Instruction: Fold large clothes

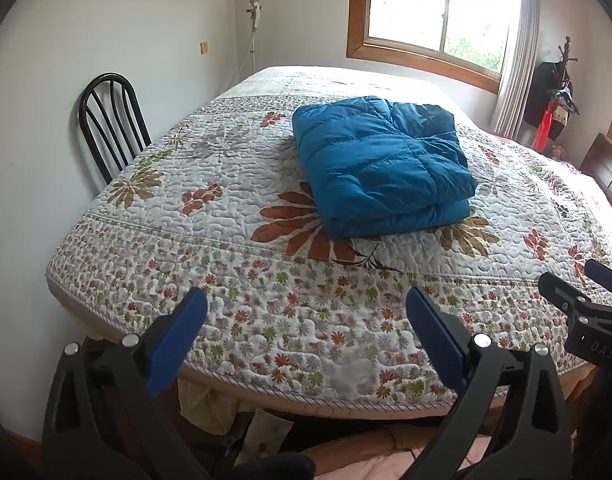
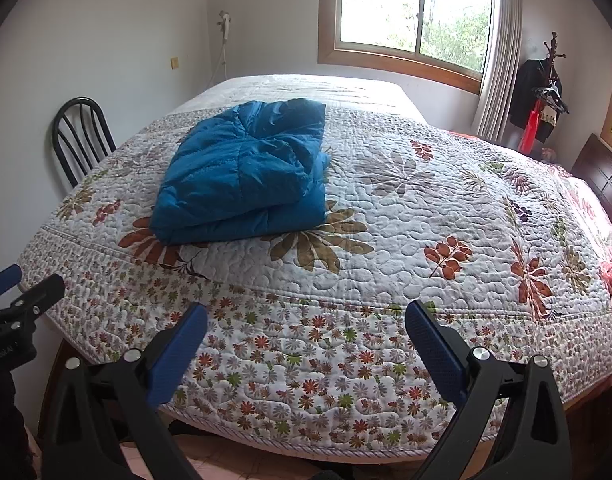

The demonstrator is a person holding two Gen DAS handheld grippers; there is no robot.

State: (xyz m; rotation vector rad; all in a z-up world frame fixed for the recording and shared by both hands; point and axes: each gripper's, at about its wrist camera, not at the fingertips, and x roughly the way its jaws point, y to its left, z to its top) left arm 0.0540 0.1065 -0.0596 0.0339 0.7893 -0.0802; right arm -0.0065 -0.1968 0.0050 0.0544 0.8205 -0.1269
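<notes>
Right wrist view alone shows the folded blue jacket (image 2: 246,172) bulging rightward; both grippers' jaws spread, empty.

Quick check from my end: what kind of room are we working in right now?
Most likely a home bedroom. A large bed under a floral quilt fills the view, with the folded blue jacket lying on it; a curtained window and a coat stand hung with clothes sit behind.
</notes>
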